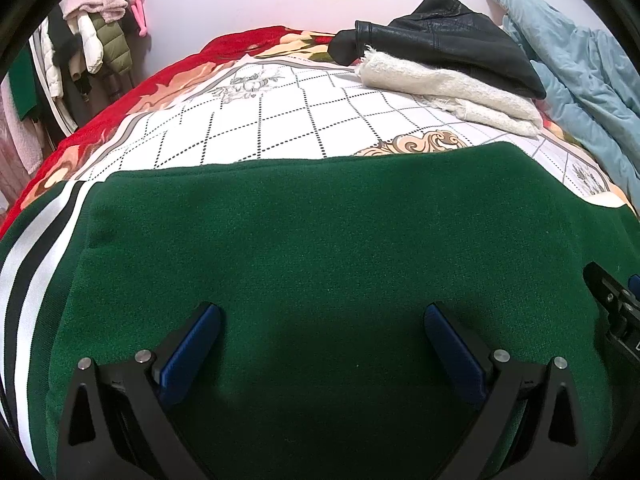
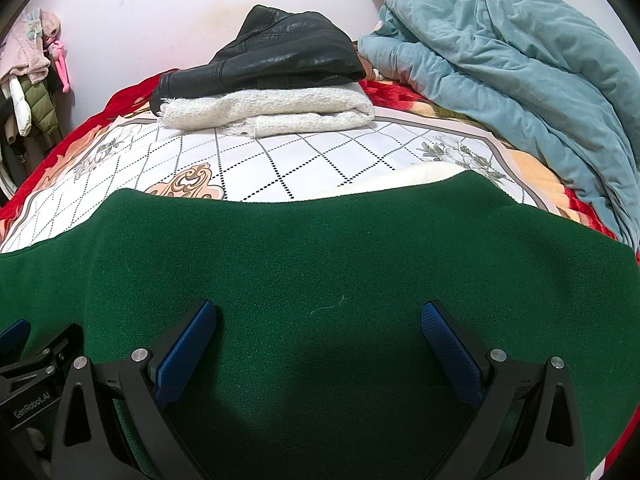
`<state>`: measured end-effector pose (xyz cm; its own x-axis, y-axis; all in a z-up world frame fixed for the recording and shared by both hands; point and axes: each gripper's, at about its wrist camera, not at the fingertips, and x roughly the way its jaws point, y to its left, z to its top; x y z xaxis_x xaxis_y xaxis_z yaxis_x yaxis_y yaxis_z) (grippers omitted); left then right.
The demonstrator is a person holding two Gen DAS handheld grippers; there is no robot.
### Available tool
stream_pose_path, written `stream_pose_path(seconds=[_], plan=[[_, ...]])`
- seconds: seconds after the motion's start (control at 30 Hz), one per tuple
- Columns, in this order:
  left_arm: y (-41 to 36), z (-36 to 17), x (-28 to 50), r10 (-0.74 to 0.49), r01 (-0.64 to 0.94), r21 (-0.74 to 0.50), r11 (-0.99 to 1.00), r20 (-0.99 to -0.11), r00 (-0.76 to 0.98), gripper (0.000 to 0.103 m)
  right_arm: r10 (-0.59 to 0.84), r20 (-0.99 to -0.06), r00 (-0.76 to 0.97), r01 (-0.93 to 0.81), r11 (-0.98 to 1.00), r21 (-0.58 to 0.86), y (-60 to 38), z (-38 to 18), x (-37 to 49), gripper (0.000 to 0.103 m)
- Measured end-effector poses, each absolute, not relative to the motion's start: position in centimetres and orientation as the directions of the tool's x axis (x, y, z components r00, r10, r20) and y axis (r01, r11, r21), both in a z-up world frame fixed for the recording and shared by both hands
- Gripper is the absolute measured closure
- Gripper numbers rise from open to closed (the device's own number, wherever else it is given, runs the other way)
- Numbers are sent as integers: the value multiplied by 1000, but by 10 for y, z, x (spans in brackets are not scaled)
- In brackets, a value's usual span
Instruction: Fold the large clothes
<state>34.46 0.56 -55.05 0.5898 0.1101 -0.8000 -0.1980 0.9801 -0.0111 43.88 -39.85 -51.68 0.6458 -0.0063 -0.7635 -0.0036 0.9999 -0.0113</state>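
- Left wrist view: your left claw (image 1: 322, 344) spread wide, gripping nothing, poised low over the green garment (image 1: 320, 248).
- Right wrist view: your right claw (image 2: 318, 342) likewise wide and empty, just beside the left one.
- Green garment: spread flat on the bed (image 2: 280, 160), striped trim (image 1: 36, 248) at its left; likely laid out for the next fold.
- Folded white knit (image 2: 272, 114) and black leather jacket (image 2: 280, 52): stacked beyond, probably finished pieces.
- Blue quilt (image 2: 520, 80): bunched far right.

Dark green garment (image 1: 320, 240), white-black striped trim (image 1: 32, 248)
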Motion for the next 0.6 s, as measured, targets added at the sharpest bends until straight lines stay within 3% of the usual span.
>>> stream_pose_path(seconds=[0.6], plan=[[6, -550, 343, 107, -194, -12, 981, -800, 590, 0, -1, -767, 642, 1, 1000, -1, -399, -518, 438, 0]])
